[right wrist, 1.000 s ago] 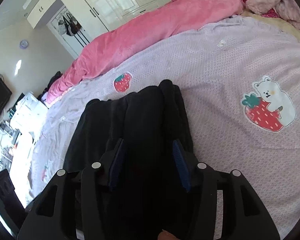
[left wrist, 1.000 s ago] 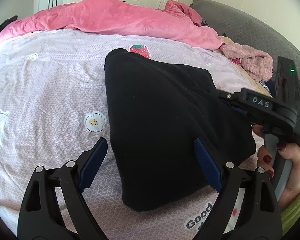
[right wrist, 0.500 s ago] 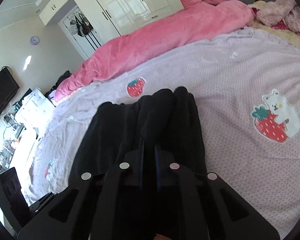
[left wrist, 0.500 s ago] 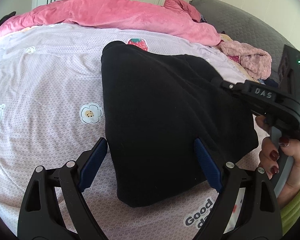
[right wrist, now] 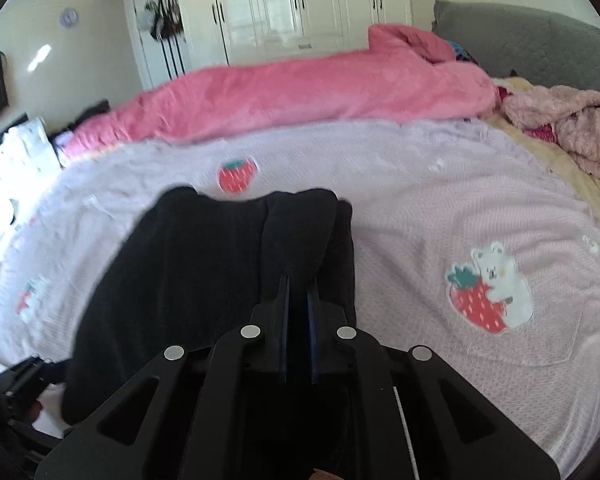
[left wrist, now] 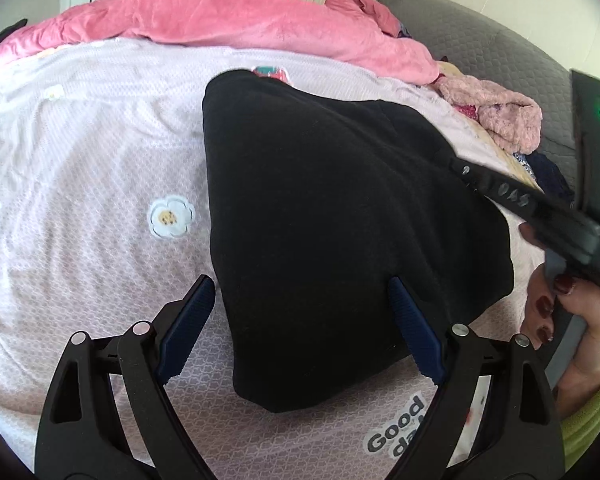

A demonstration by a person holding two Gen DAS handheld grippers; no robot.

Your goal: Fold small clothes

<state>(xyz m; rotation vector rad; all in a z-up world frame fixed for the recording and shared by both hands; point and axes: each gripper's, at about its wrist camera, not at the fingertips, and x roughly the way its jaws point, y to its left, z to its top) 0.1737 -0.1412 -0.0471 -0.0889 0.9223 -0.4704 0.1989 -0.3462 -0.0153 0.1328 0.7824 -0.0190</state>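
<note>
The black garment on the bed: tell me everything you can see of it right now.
The black garment is soft, matte, thick-looking fabric with no print or fastenings that I can make out. It lies on the lilac bedspread, partly folded, with rounded layered folds at its far end. Its near edge is bunched and lifted where the right gripper is shut on it. The left gripper stands open, one blue pad off its left edge, the other in front of it; contact cannot be told. It partly hides a strawberry patch.

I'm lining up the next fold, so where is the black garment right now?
The black garment lies mid-bed on the lilac bedspread, right of the flower print, its right edge pinched by the right tool.
</note>
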